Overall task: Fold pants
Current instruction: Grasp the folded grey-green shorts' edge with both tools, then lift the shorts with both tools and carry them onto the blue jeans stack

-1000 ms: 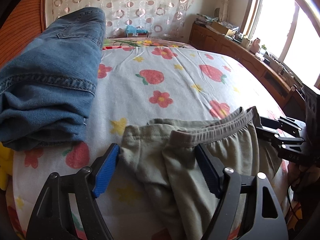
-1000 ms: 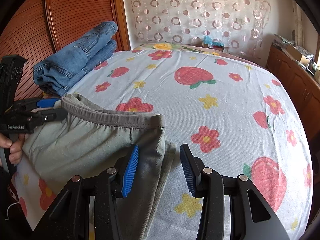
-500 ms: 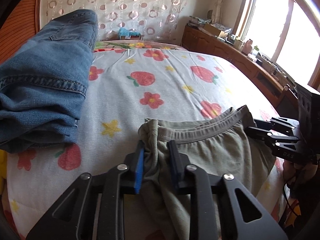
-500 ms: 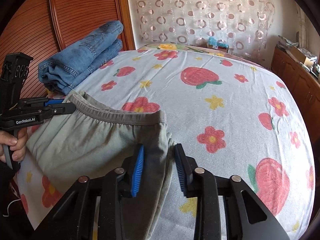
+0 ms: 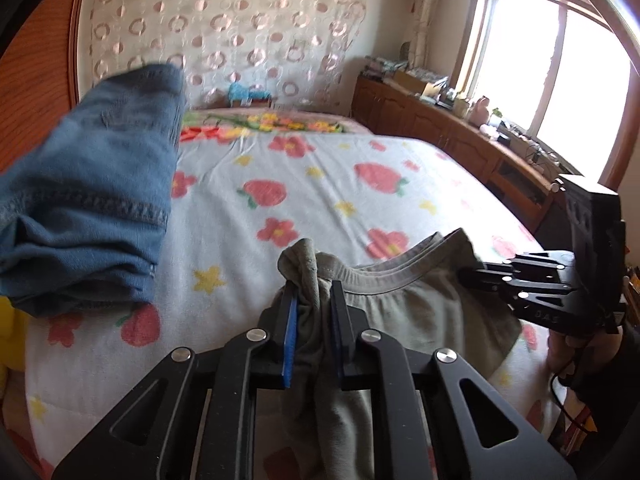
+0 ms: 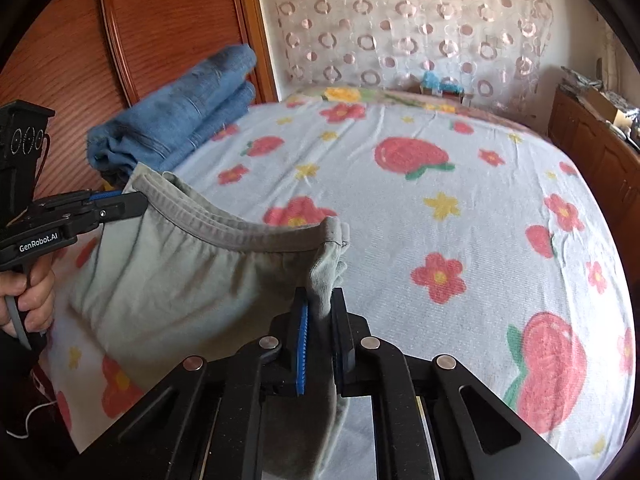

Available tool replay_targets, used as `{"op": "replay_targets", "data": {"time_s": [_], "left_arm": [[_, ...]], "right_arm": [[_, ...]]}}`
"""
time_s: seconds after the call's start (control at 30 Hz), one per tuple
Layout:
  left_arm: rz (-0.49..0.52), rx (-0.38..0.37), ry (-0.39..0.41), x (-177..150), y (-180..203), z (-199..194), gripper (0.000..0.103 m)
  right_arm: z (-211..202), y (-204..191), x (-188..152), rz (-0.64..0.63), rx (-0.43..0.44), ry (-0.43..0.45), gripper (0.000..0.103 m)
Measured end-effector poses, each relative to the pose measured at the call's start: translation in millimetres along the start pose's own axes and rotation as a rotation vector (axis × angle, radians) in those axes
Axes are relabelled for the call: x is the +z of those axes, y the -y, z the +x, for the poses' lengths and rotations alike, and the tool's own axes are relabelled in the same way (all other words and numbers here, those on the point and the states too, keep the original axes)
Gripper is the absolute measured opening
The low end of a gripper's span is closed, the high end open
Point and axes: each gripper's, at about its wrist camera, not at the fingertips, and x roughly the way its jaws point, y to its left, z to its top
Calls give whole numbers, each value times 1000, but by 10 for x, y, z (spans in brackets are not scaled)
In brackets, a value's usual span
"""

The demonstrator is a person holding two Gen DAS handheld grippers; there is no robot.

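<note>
Bedroom, bed (image 6: 460, 208) under a strawberry-and-flower sheet, dotted curtain (image 5: 240, 32) at 12 o'clock, window (image 5: 560, 80) at 2 in my left view, wood panel (image 6: 160, 32) at 11 in my right view. Folded jeans (image 5: 92, 208) sit on the bed at 9 to 10 in the left view, blurred. Grey-green pants (image 6: 192, 280) hang off the sheet between my two claws, waistband (image 6: 240, 232) stretched across the top. My left claw (image 5: 314, 312) is clamped on one bunched waistband corner at 6 o'clock, cloth squeezed between the blue pads (image 5: 290, 340). My right claw (image 6: 320, 320) is clamped on the other corner, fabric pinched tight, pant cloth trailing down under it. Each claw shows in the other's view at the far waistband end. Yellow item (image 5: 10, 332) at 8, under the jeans.
</note>
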Motion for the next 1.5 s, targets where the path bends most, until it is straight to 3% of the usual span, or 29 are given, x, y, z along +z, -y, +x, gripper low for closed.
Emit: {"op": "replay_targets", "data": {"time_s": [0.4, 0.97, 1.5], "left_arm": [[31, -31, 152, 213, 284, -525, 14], [99, -19, 285, 530, 501, -984, 14], [90, 8, 313, 558, 380, -999, 14]], "right_arm": [[-641, -42, 51, 5, 10, 165, 9], [-1294, -62, 71, -54, -20, 317, 10], [-1216, -134, 105, -136, -17, 355, 9]]}}
